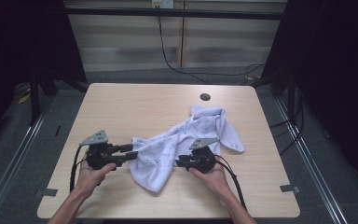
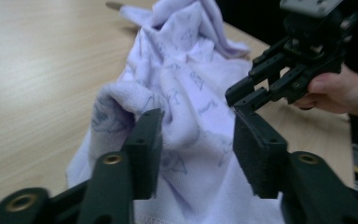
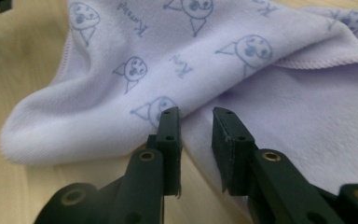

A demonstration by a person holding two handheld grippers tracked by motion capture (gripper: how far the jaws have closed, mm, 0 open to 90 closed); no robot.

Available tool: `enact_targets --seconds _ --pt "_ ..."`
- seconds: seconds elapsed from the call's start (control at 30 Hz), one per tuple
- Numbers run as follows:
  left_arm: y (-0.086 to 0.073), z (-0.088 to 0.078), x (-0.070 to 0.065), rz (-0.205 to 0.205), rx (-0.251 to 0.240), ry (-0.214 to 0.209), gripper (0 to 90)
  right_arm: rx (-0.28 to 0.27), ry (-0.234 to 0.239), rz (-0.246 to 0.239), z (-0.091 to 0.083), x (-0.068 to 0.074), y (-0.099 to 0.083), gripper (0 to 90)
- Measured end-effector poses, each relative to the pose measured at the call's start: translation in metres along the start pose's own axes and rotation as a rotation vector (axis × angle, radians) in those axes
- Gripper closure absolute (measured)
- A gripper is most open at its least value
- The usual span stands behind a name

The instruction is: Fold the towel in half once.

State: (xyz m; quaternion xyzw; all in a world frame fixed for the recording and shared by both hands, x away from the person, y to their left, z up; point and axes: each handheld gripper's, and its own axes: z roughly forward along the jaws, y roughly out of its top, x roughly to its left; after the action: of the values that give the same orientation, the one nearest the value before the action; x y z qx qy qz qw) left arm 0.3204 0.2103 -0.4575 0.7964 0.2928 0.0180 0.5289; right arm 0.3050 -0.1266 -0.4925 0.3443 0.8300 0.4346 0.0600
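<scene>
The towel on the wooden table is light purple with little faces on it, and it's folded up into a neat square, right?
Not quite. The towel is light purple with little faces and lies on the wooden table, but it isn't folded into a neat square. It lies crumpled and bunched in a long heap. The high view shows this.
</scene>
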Motion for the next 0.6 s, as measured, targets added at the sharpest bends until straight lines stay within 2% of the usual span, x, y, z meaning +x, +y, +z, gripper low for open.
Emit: enact_targets --seconds 0.03,0.13,0.17,0.2,0.23,0.27,0.3,0.33,0.37,0.4,0.47,0.53,0.6 --pt "-0.001 0.006 0.0 0.002 0.019 -0.005 41.7 0.009 -0.013 -0.002 0.004 0.0 0.001 68.7" --pt "-0.007 0.023 0.003 -0.007 0.087 0.017 33.7 0.021 -0.046 -0.015 0.013 -0.001 0.002 61.9" --pt "-0.01 0.028 0.003 0.0 0.114 0.05 36.0 0.018 -0.058 -0.018 0.014 -0.002 0.001 59.7" --pt "-0.012 0.031 0.003 0.017 0.132 0.083 48.2 0.015 -0.067 -0.019 0.015 -0.002 0.001 59.2" --pt "-0.014 0.033 0.005 0.011 0.144 0.088 63.4 0.01 -0.065 -0.012 0.016 -0.003 0.0 59.1" --pt "-0.014 0.032 0.008 -0.006 0.137 0.096 70.5 0.018 -0.056 -0.008 0.018 -0.002 -0.001 59.4" --pt "-0.014 0.029 0.011 -0.015 0.127 0.109 78.3 0.034 -0.053 -0.017 0.019 -0.001 -0.001 64.1" --pt "-0.012 0.025 0.013 -0.031 0.103 0.12 82.4 0.034 -0.059 -0.031 0.019 0.001 -0.002 76.6" --pt "-0.011 0.019 0.016 -0.049 0.074 0.121 84.4 0.031 -0.041 -0.033 0.016 0.002 -0.002 86.3" --pt "-0.009 0.012 0.019 -0.064 0.049 0.126 85.5 0.022 -0.029 -0.035 0.012 0.002 -0.003 90.0" --pt "-0.006 -0.002 0.025 -0.112 -0.013 0.1 86.0 0.025 -0.031 -0.049 0.002 0.005 -0.005 90.0" --pt "-0.005 -0.015 0.03 -0.141 -0.059 0.12 86.2 0.036 -0.042 -0.06 -0.011 0.007 -0.009 90.0" --pt "-0.006 -0.025 0.037 -0.188 -0.095 0.11 86.1 0.041 -0.054 -0.059 -0.026 0.006 -0.017 90.0"
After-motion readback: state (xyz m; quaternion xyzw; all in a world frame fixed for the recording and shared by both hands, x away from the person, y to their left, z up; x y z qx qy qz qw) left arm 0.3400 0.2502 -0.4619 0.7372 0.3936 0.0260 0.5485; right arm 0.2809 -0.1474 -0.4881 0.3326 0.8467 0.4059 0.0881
